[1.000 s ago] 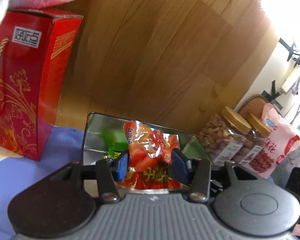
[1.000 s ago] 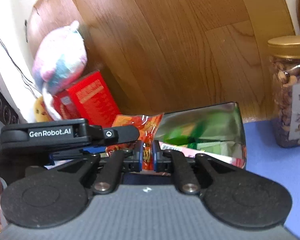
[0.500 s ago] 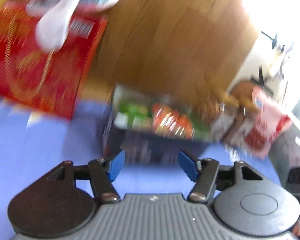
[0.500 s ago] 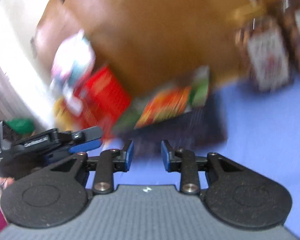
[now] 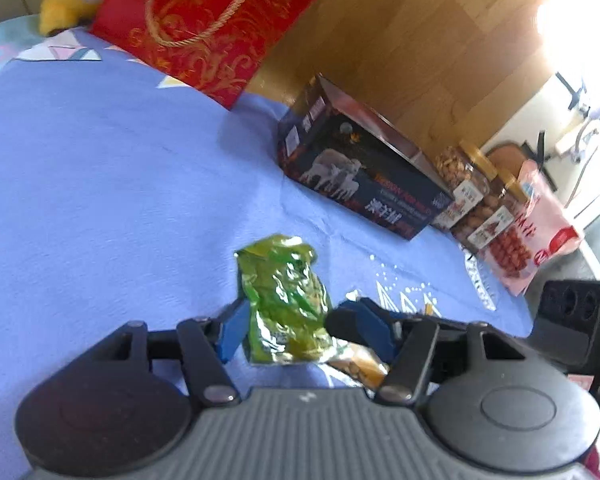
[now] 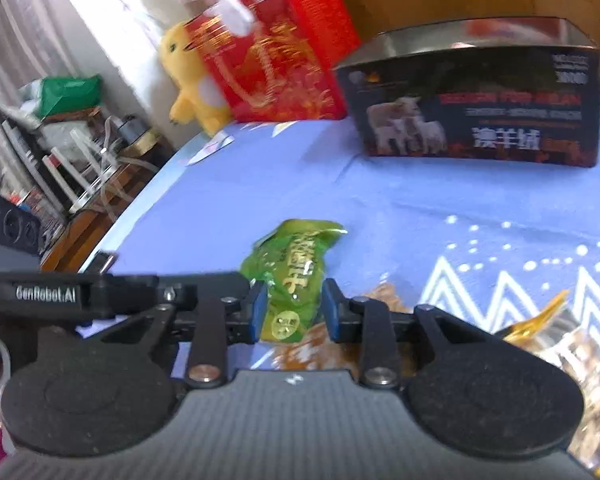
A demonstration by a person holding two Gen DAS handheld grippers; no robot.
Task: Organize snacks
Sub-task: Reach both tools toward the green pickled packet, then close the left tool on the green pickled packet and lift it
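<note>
Nearest, left gripper point(image 5: 288, 326): ribbed grey body, black arms, blue pads; jaws about half apart, lately opening, straddling the green packet point(image 5: 286, 300) without clear contact. Right gripper point(image 6: 292, 312): same build, jaws narrower, lately opening; the packet's point(image 6: 294, 276) near end lies between the pads, and whether they press it cannot be told. Green packet: crinkled glossy foil, flat on the cloth point(image 5: 112, 184), in front of the dark box and well short of it. Orange packet point(image 5: 360, 362): shiny wrapper, partly hidden under the left gripper's right finger. Cloth: soft blue fabric, lightly creased, with white zigzag and dot print point(image 6: 540, 280) toward the right. Dark box point(image 6: 476, 92): rectangular printed carton showing sheep and a silvery top rim. Beside it, two clear nut jars point(image 5: 464, 176) with gold lids, and a pink bag point(image 5: 536, 224). Red box point(image 5: 216, 20): glossy card, gold scrollwork, rope handle. Yellow plush toy point(image 6: 192, 80): fuzzy, leaning against the red box. Farthest, a wood panel point(image 5: 420, 40) with plank grain; at the left, pale curtains point(image 6: 40, 20) and a cluttered shelf point(image 6: 80, 148).
</note>
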